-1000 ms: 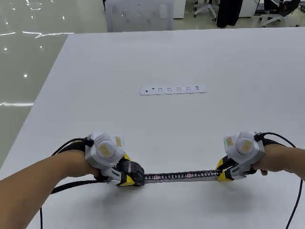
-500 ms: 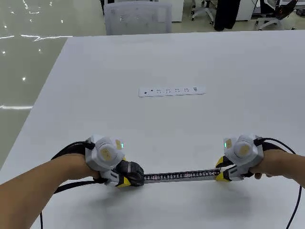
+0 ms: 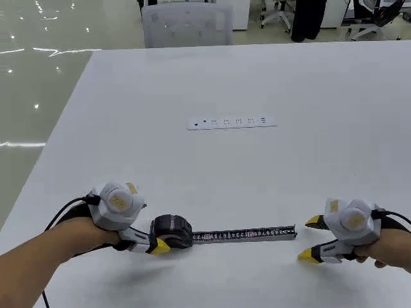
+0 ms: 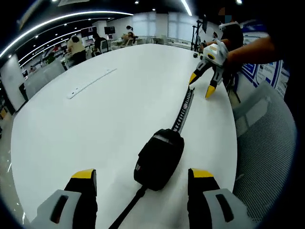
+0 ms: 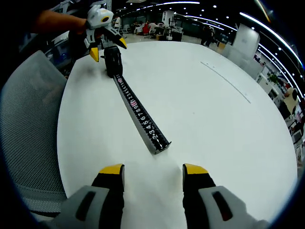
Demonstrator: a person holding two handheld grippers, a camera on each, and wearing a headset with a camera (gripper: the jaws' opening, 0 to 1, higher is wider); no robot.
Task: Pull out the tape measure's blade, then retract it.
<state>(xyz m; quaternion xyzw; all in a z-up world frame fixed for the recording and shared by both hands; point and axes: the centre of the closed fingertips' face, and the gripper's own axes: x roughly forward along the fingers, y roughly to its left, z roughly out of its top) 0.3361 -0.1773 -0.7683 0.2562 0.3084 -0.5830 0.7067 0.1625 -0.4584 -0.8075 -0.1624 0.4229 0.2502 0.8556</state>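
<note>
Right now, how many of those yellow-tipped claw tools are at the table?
2. The left gripper is open, with one jaw on either side of the tape measure case. The right gripper is open, just past the blade's free end. None seem hidden.

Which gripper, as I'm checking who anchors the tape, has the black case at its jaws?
The left gripper: its open jaws flank the tape measure's black case without touching. The right gripper is open too, just short of the end of the blade.
</note>
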